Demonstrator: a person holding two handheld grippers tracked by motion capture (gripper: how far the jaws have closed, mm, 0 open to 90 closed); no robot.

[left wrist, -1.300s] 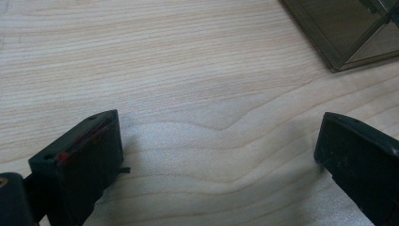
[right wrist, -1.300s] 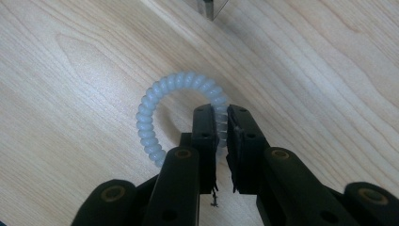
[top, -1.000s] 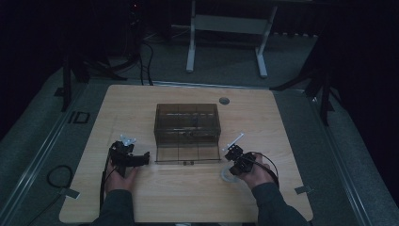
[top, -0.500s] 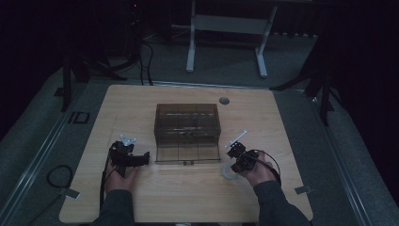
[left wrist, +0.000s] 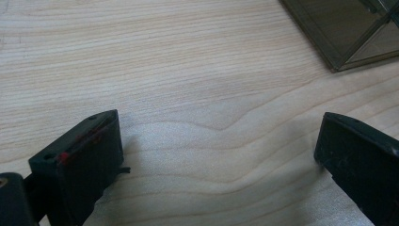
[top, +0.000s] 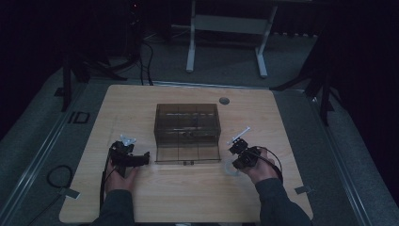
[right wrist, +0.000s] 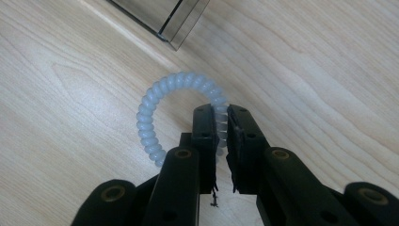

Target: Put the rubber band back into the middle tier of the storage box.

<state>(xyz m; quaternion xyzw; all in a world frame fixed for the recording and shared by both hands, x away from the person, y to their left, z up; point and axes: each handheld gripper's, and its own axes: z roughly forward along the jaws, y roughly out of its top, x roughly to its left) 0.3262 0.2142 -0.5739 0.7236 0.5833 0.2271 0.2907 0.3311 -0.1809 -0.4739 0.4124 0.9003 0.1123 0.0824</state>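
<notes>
A pale blue spiral hair tie (right wrist: 162, 101) lies on the wooden table (right wrist: 306, 70), and my right gripper (right wrist: 220, 123) is shut on its right side, the coil pinched between the two black pads. In the high view that ring (top: 229, 167) sits just in front of the box's right front corner, under the right gripper (top: 239, 159). A smoky transparent box (top: 187, 132) with dividers stands mid-table. My left gripper (top: 143, 158) rests at the box's left front corner; in its own view the left gripper (left wrist: 216, 155) stands wide open over bare wood.
The box's corner (left wrist: 336, 61) lies close ahead of the left jaws, and the box's edge (right wrist: 174, 33) is just beyond the ring. A small round grommet (top: 224, 100) sits at the table's far side. A white desk frame (top: 226, 28) stands on the floor behind.
The right hand has shifted slightly toward the near edge with the ring in its jaws. The left hand has kept still.
</notes>
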